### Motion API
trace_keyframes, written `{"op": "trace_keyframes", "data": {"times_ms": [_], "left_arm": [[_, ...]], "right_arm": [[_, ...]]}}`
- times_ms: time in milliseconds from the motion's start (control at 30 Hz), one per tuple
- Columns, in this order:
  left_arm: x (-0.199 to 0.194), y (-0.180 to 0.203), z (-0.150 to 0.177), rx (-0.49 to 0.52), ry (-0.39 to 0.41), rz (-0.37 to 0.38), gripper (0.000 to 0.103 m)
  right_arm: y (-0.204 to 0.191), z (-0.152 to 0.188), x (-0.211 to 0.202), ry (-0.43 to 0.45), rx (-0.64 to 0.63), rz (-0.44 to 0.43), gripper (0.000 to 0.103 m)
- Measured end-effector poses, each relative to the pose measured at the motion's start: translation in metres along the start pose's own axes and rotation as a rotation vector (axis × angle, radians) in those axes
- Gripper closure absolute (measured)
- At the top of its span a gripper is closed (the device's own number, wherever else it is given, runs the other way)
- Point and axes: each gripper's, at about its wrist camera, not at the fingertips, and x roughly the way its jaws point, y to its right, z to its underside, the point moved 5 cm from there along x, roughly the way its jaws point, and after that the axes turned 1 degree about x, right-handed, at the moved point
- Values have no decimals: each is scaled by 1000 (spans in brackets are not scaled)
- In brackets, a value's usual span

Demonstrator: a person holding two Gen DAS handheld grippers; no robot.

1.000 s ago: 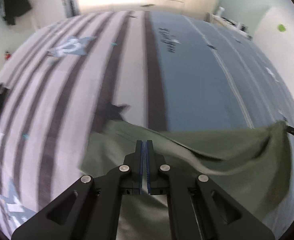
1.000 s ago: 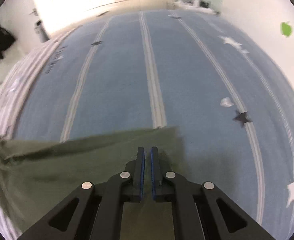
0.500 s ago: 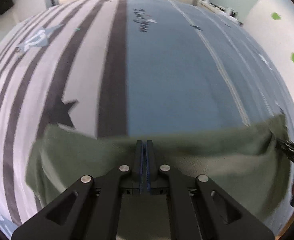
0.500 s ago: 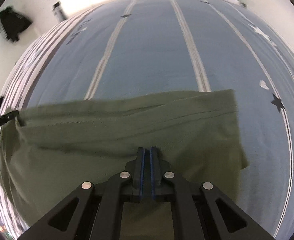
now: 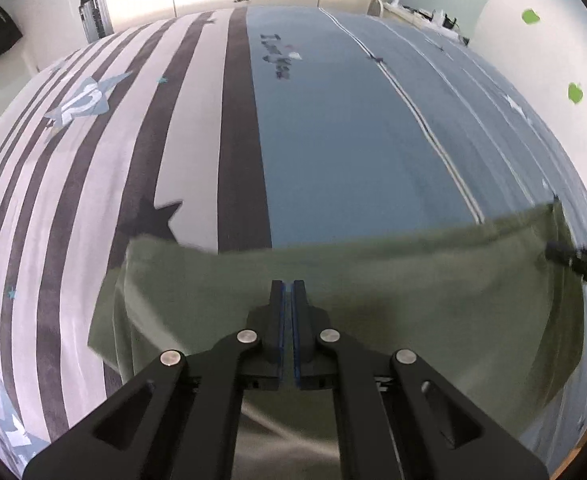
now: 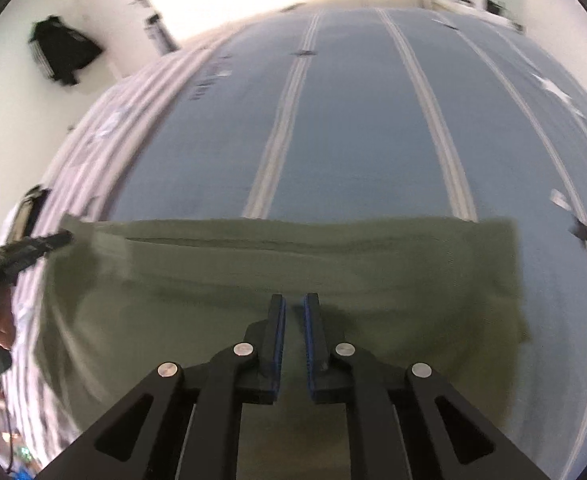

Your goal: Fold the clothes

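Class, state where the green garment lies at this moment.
In both wrist views the green garment lies spread across the near part of the striped bedspread, under both grippers.

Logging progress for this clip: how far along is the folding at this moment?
Early. Done: the green garment is spread flat on the striped bedspread, far edge straight. In hand: the left tool looks shut on the cloth; the right tool has its fingers slightly apart, apparently letting go. Left: no finished, compact fold shows, so the folds themselves remain.

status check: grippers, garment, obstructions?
Left gripper shut on green garment. Right gripper jaws parted, cloth released. Garment spread on striped bedspread. No obstructions visible.
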Motion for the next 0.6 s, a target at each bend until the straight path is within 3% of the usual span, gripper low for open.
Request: {"op": "trace_keyframes", "data": {"times_ms": [100,167,333,467,600], "left_arm": [[16,-26,12,-33,-30,-58,101],[23,-43,17,-52,-34,-54,101],[9,-50,15,10,3,-108,101],[0,-78,22,-70,-3,-152,101],[-8,-103,37,-146,-37,-206,101]], "right_arm": [[-25,-7,15,-2,-42,-28,92],[-26,-12,31,-22,-67,41,92],[23,-20,27,5,60,146,103],[64,-22,21,21,150,220,103],[93,-13,3,18,152,288,103]]}}
